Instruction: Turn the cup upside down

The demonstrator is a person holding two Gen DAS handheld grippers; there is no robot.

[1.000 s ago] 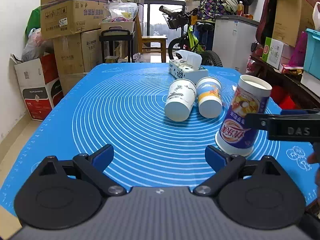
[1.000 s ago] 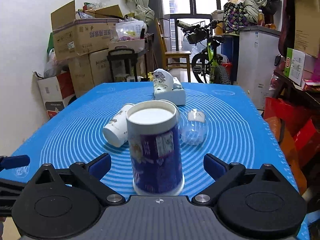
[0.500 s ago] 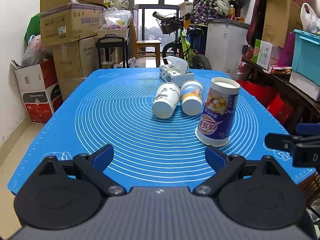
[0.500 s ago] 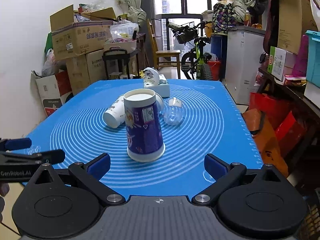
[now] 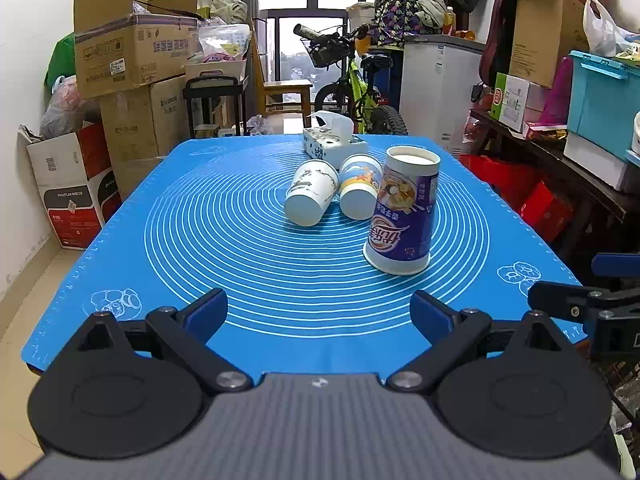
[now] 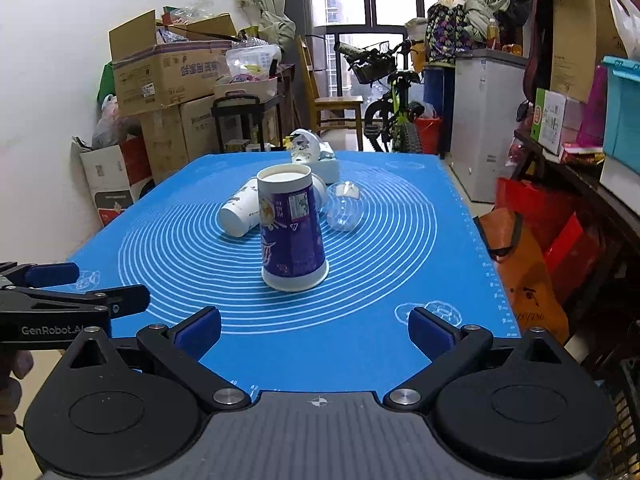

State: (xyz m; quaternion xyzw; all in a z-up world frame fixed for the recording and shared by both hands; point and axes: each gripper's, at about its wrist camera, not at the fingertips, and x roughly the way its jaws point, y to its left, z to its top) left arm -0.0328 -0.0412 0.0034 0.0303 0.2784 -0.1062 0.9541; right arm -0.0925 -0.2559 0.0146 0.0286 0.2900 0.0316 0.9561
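A purple paper cup (image 5: 402,216) stands upside down, mouth on the blue mat (image 5: 240,264), base up; it also shows in the right wrist view (image 6: 291,230). My left gripper (image 5: 319,312) is open and empty, near the mat's front edge, well short of the cup. My right gripper (image 6: 315,330) is open and empty, also back at the front edge. Each gripper shows in the other's view, the right one (image 5: 580,308) at the right edge and the left one (image 6: 72,304) at the left edge.
Two paper cups lie on their sides behind the purple one, a white one (image 5: 310,198) and a blue-and-white one (image 5: 359,192). A clear plastic cup (image 6: 344,212) lies beside them. A tissue box (image 5: 334,144) sits at the far edge. Boxes, a bicycle and shelves surround the table.
Both grippers have pulled back from the purple cup toward the front edge. The cup was tilted beside the right gripper a second ago and now stands free, upside down.
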